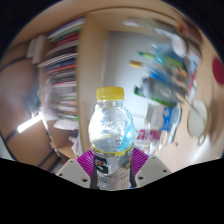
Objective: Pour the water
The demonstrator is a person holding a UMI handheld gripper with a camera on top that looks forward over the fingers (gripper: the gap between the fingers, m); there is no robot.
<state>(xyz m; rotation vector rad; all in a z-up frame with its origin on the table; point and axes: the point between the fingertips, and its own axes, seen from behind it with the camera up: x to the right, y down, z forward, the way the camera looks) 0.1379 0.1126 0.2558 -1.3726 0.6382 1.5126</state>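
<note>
- Shelving (62, 70) with stacked books or papers stands beyond, beside a wooden surface (100, 60) crowded with bottles and containers (165, 70).
- Clear bottle (110, 135) with yellow cap (110, 94) is upright between the fingers, close to the lens.
- Gripper (111, 160): purple pads (92, 158) press the bottle's lower body at both sides; narrowed to bottle width.
- Water level not discernible.

A wooden table (110, 50) carried a crowded cluster of bottles and containers (165, 75), too blurred to tell apart. A red-rimmed dish (217, 68) lay beyond them, and a pale bowl-like item (198, 118) nearby.
</note>
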